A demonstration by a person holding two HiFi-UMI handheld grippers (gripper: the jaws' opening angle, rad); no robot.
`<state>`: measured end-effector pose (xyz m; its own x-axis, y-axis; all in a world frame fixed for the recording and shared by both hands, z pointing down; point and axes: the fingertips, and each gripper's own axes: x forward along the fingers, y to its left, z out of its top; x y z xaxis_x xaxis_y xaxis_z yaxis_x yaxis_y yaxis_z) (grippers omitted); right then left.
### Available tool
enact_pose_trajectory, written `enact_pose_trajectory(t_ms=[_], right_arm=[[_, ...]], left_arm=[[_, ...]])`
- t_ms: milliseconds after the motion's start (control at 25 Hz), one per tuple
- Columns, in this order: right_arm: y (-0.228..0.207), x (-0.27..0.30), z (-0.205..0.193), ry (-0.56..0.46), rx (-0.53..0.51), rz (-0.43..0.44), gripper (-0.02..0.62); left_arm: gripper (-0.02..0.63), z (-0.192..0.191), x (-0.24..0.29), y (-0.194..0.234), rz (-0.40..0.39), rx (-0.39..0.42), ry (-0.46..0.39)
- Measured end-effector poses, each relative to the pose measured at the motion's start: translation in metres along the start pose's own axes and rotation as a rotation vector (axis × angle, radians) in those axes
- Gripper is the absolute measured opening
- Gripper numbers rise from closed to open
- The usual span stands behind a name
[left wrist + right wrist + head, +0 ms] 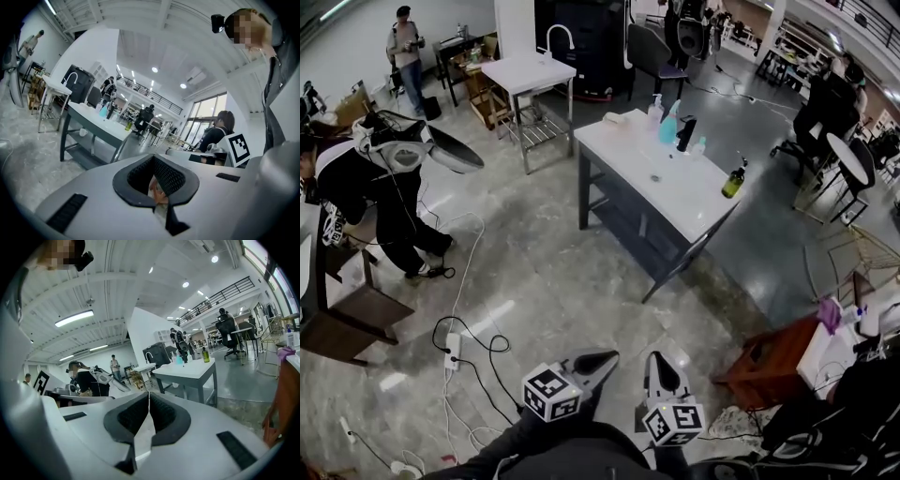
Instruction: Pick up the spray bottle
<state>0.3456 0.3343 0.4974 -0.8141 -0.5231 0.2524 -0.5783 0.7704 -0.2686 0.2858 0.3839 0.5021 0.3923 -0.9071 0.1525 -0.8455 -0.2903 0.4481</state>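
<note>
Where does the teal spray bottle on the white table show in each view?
Head view: teal spray bottle, upper centre, at the white table's far end.
Left gripper view: left of centre, small, on that table.
Right gripper view: just right of centre, on the tabletop.
Shared landmark: the green bottle on the same table.

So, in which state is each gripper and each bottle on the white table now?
left gripper: jaws together, nothing held.
right gripper: jaws together, nothing held.
spray bottle: upright on the white table, untouched.
green bottle: upright, near the table's edge.
</note>
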Motion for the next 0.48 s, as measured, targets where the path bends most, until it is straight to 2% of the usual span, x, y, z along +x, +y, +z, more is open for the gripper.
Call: enact_pose_trajectory(t_ms=[200, 480], right_arm=[[-0.017, 0.051, 0.029, -0.005, -0.010, 0.015, 0.011], [-0.034, 0.108, 0.058, -0.016, -0.017, 0.025, 0.011]], left_arm=[[0.008, 0.031, 0.034, 0.036, -0.008, 0.017, 0.007], [0.008, 0.066, 0.064, 0.089, 0.010, -0.020, -0.008]])
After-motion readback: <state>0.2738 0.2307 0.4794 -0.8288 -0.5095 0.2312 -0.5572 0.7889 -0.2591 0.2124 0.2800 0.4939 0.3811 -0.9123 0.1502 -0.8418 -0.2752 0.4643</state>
